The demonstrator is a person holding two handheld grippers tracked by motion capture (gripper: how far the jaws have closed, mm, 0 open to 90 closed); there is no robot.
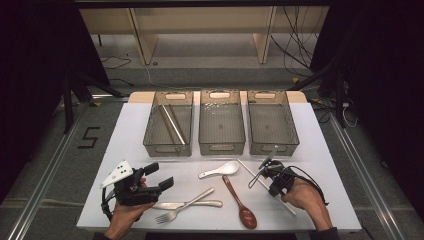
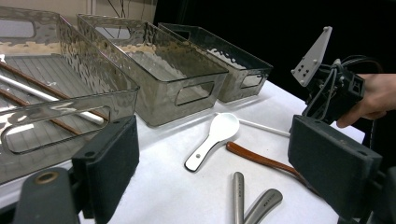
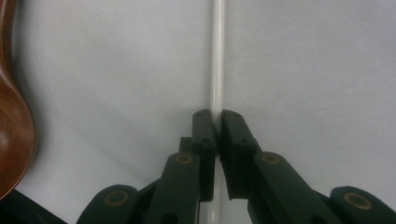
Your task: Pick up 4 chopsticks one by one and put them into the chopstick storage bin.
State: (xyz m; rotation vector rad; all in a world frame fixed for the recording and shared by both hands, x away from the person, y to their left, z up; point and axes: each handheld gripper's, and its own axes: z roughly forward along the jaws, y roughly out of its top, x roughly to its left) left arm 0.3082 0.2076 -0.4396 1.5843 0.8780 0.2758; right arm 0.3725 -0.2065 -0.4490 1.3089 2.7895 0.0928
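The white surface [image 1: 130,135] spreads wide, and along its far side stand three clear bins in a row: the left bin [image 1: 168,142] holds thin sticks lying lengthwise, the middle bin [image 1: 222,143] and the right bin [image 1: 274,144] sit just beside it. Nearer the person, the cutlery lies scattered. A brown wooden spoon [image 1: 241,204] lies bowl toward the person, a fork [image 1: 184,206] crosses a butter knife [image 1: 192,204], and a white ceramic spoon [image 1: 220,170] rests just behind them. Over on the left, the left gripper [image 1: 159,176] hangs above the surface near the knife, its fingers [image 2: 109,161] spread well apart with nothing between them. On the right, the right gripper [image 1: 262,170] points down at the white chopstick [image 3: 217,60], which lies flat on the surface to the right of the wooden spoon, running from near the right bin toward the person. The right gripper's fingers [image 3: 204,133] are clamped on that chopstick from both sides, pads pressing on it
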